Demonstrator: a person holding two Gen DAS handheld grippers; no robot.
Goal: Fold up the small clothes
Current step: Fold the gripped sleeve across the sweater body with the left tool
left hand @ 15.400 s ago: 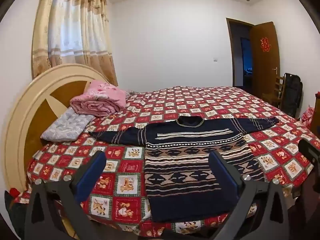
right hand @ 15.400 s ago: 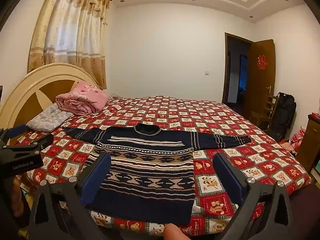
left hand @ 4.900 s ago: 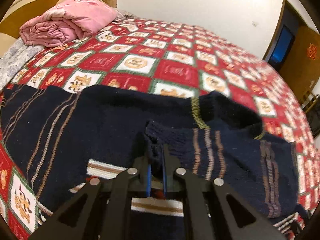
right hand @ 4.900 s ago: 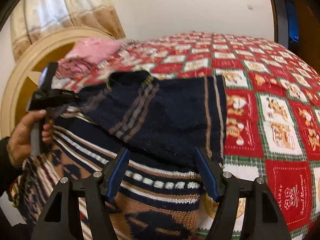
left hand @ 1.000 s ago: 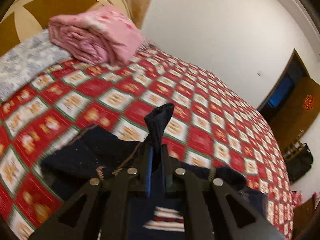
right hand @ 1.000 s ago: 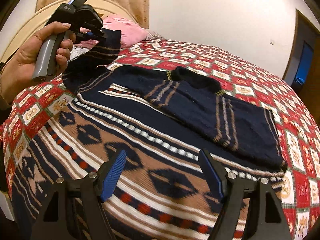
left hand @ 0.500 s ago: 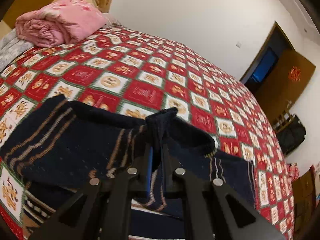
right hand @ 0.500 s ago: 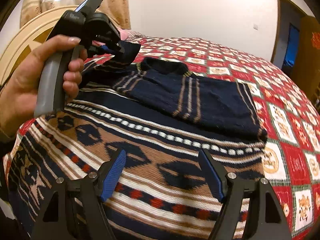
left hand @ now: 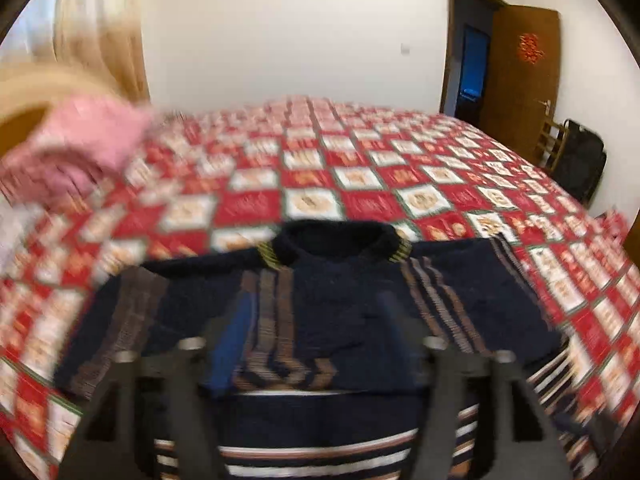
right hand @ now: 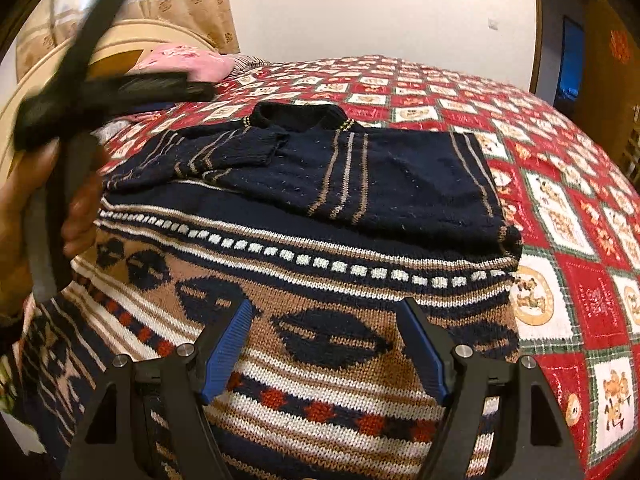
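left gripper (left hand: 308,332) jaws just opened, empty above the folded sweater (right hand: 320,168); right gripper (right hand: 326,344) jaws wide, empty.

Bed (right hand: 460,92) in red checked quilt, bearing patterned sweater (right hand: 320,280) and folded pink blanket (right hand: 188,60) near headboard (right hand: 120,40)

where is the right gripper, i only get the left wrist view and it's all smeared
observer: the right gripper hovers open over the brown patterned band of the sweater, with nothing between its pads.
operator: is the sleeve on my side lying flat
observer: mostly. The right wrist view shows that sleeve laid across the chest, its cuff slightly bunched below the collar.
operator: is my left gripper clear of the cloth
observer: it looks so. The left gripper, jaws just opened and empty, is raised in a hand at that view's left.
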